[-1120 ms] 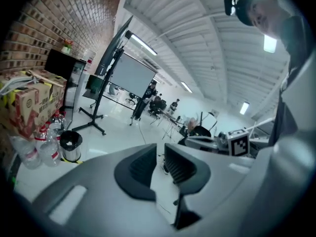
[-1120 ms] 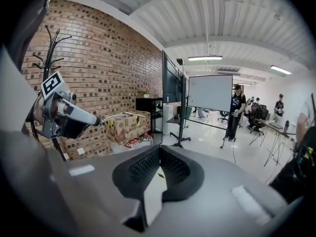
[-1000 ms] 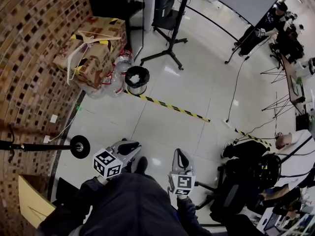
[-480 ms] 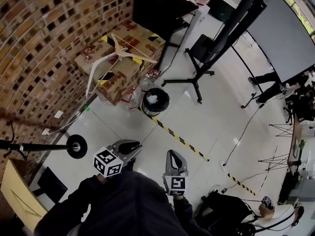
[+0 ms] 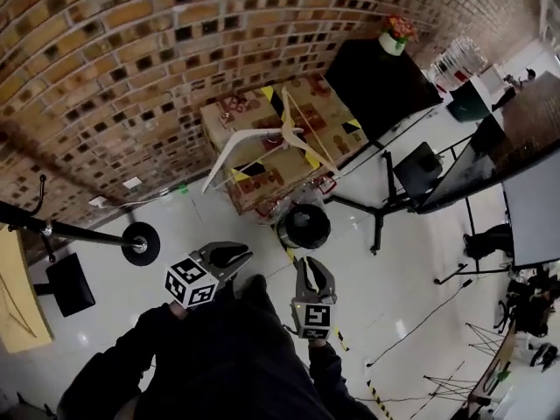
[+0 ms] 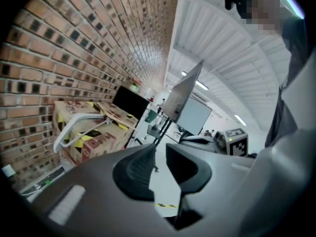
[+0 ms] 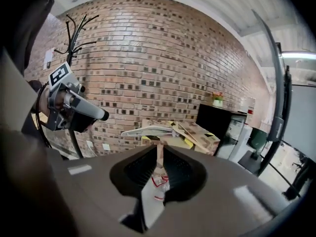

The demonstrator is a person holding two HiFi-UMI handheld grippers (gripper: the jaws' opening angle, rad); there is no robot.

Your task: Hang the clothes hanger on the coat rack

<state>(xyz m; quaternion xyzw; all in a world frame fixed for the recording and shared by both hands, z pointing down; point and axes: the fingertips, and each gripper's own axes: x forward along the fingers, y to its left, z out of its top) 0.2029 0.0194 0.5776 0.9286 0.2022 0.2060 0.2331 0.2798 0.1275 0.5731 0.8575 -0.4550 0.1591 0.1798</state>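
A white clothes hanger (image 5: 267, 138) lies on top of a cardboard box (image 5: 262, 169) against the brick wall; it also shows in the left gripper view (image 6: 79, 125) and the right gripper view (image 7: 148, 129). The black coat rack's round base (image 5: 140, 242) stands on the floor at left, and its branched top (image 7: 74, 26) shows in the right gripper view. My left gripper (image 5: 238, 255) (image 6: 159, 149) is narrowly open and empty. The jaws of my right gripper (image 5: 308, 263) (image 7: 159, 152) are opening, with nothing between them. Both grippers are well short of the box.
A black bin (image 5: 306, 226) stands on the floor in front of the box. A black cabinet (image 5: 376, 81) with a potted plant (image 5: 395, 31) is to the right. A black stand (image 5: 411, 182) and a dark screen (image 5: 490, 156) are further right. A yellow board (image 5: 16, 296) leans at far left.
The head view has swung towards the brick wall, so the box with the hanger has come from the upper left to the middle. Both grippers keep their places low in the picture.
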